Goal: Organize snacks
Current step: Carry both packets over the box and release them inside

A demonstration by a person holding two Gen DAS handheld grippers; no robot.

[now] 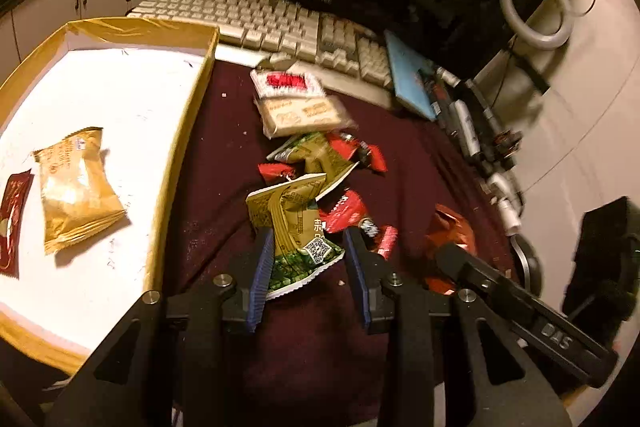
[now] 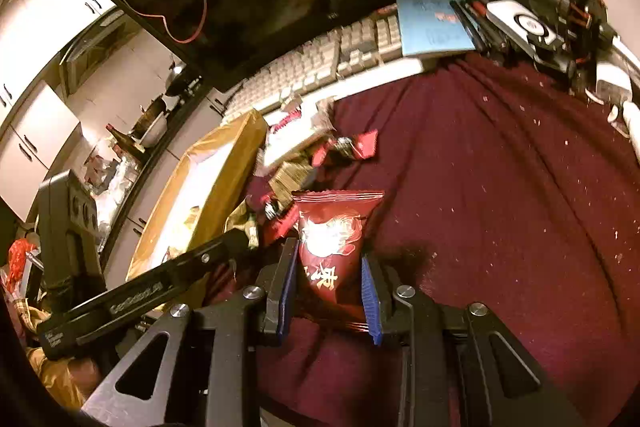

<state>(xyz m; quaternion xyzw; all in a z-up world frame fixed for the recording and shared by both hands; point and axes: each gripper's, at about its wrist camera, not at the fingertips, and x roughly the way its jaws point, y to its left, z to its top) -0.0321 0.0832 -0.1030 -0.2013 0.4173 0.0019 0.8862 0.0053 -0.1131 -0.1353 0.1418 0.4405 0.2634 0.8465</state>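
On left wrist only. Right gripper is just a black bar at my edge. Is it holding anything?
Observer: Yes. The right gripper has a dark red packet between its pads, and both sides look pinched.
Operator: Flat or sticking up?
Observer: Sticking up out of the fingers, crimped top edge farthest from the camera.
Operator: What's ahead of it?
Observer: Crumb-speckled cloth ahead and to the right. The snack pile sits front left.
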